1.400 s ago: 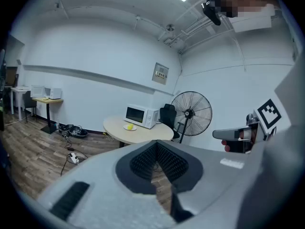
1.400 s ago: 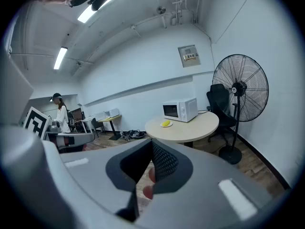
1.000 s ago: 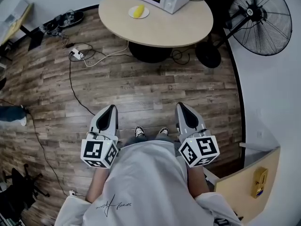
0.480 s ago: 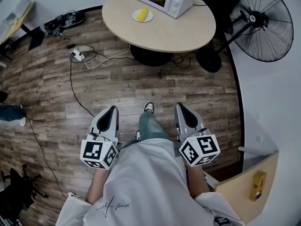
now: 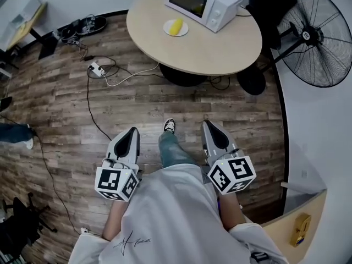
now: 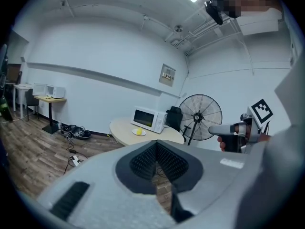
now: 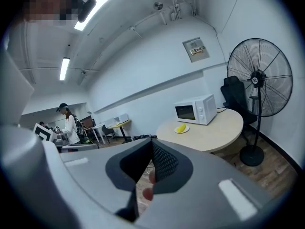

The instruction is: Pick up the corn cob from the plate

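**Supervisor:** One target to confirm: where is the corn cob [image 5: 175,26]?

**Operator:** It lies on the plate [image 5: 183,32], upper centre of the head view. That is near the left edge of the round table [image 5: 220,48], just in front of the microwave [image 5: 204,3]. Over the last second, table and cob have slid down from the top edge of the frame. A shoe [image 5: 170,126] has stepped forward between the tools. I read that as the approach under way.

**Supervisor:** Tong state?

**Operator:** On the left gripper [image 5: 131,132] the jaws are pressed together with nothing between them. The right gripper [image 5: 208,125] is likewise closed and empty. Both sit low in the frame, well apart from the table, with wood floor [image 5: 137,103] between.

**Supervisor:** Consequence for the task?

**Operator:** The pick has not started. I judge I must close the remaining distance, then spread one pair of jaws before reaching the cob.
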`<state>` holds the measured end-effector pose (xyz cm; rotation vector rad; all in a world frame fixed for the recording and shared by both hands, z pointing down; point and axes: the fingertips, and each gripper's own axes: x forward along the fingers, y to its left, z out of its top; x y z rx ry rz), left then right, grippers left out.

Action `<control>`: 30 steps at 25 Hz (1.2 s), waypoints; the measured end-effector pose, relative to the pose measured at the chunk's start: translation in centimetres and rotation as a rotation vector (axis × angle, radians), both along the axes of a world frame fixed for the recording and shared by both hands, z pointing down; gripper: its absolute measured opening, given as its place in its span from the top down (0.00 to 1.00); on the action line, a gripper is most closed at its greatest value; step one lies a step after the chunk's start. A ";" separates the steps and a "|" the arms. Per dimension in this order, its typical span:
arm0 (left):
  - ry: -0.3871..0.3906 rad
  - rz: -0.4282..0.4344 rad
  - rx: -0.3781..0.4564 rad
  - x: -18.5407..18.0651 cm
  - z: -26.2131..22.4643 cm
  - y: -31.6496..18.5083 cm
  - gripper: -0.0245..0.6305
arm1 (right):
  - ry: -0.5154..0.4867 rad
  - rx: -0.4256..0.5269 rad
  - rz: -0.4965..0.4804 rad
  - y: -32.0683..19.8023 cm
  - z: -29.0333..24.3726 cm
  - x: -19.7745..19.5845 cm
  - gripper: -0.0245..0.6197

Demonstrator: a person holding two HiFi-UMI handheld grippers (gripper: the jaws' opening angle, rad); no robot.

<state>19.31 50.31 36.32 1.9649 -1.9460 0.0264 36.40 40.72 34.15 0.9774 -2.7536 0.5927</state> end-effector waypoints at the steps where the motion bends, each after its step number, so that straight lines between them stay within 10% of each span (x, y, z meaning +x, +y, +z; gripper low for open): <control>1: 0.000 -0.001 0.001 -0.5 -0.1 -0.7 0.96 | -0.004 -0.002 -0.006 -0.7 0.0 -0.7 0.94; 30: -0.050 0.080 -0.074 -10.7 0.8 -26.5 0.96 | -0.048 -0.119 -0.079 -24.2 2.8 -14.0 0.94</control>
